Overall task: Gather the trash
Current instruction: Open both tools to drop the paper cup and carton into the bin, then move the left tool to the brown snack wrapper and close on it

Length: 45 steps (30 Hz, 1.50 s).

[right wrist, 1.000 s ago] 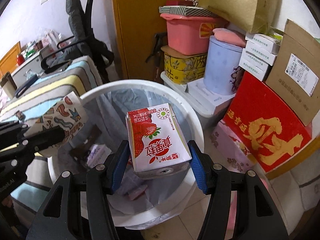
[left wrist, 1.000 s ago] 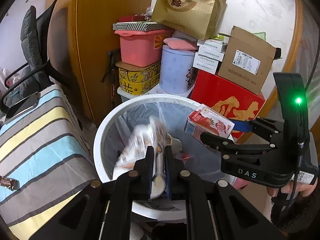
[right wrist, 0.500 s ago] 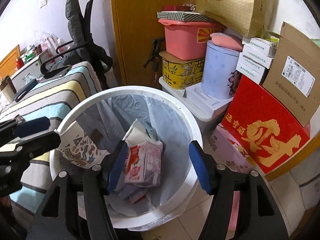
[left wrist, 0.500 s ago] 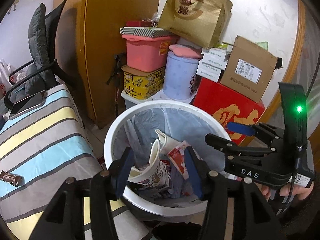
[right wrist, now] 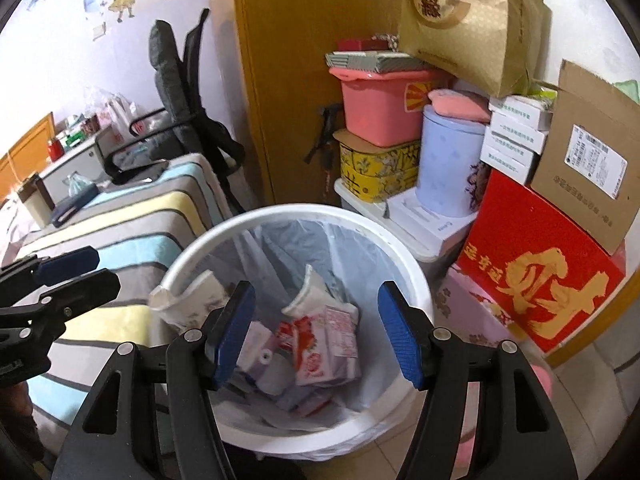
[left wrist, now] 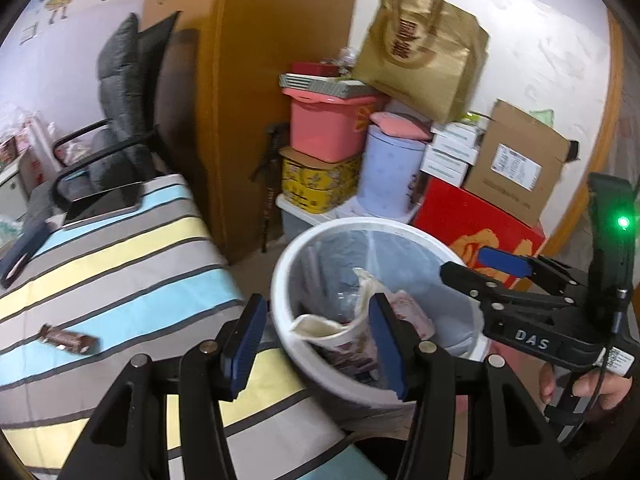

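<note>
Both tongs empty over the bin

The left tongs [left wrist: 316,344] and right tongs [right wrist: 316,334] gape apart; a second ago they clamped a cup and a carton [right wrist: 324,344], which now lie in the bin [right wrist: 404,264]. A wrapper [left wrist: 68,338] remains on the striped bed [left wrist: 120,248]: light, crinkly, likely slippery, best pinched across its middle.

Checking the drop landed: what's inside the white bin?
Inside the bin: a strawberry carton, a crumpled paper cup and other wrappers on a clear liner. Whatever lies beneath them is covered.
</note>
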Available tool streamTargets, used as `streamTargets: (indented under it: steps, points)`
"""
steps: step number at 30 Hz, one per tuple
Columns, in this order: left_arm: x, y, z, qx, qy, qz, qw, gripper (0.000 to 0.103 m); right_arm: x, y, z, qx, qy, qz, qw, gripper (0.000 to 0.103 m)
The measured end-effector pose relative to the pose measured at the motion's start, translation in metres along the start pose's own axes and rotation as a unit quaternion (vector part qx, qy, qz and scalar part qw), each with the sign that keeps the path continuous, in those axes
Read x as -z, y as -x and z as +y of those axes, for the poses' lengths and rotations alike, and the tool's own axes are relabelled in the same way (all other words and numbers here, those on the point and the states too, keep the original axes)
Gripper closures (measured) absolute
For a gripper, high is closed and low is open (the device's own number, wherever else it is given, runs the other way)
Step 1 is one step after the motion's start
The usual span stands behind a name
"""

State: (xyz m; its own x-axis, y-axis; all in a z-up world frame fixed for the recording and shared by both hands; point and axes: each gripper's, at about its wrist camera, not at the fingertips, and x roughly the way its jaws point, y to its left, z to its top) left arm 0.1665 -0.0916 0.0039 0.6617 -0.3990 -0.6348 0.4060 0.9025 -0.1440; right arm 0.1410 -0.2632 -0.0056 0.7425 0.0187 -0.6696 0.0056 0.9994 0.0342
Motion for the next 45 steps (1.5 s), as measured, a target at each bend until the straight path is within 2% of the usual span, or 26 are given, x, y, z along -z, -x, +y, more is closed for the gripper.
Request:
streamTargets:
  steps: [8,14,27,29,37,45]
  points:
    - [0.009,0.020,0.043,-0.058,0.032,-0.008,0.9978,0.046,-0.002,-0.002,0.036,-0.016,0.031,-0.004,0.999,0.038]
    - [0.018,0.035,0.073,-0.098,0.052,-0.016,0.9937,0.045,-0.005,-0.003,0.058,-0.047,0.039,-0.015,0.998,0.038]
    - [0.040,0.056,0.136,-0.144,0.113,-0.016,0.9829,0.043,-0.009,-0.013,0.115,-0.090,0.068,-0.012,0.994,0.038]
    - [0.043,0.056,0.147,-0.159,0.123,-0.011,0.9796,0.043,-0.009,-0.016,0.122,-0.096,0.071,-0.010,0.993,0.038]
    - [0.051,0.038,0.182,-0.161,0.176,0.009,0.9711,0.043,-0.010,-0.027,0.146,-0.108,0.089,-0.008,0.990,0.038]
    - [0.046,0.008,0.199,-0.173,0.192,0.025,0.9657,0.043,-0.011,-0.039,0.147,-0.112,0.085,0.000,0.990,0.038]
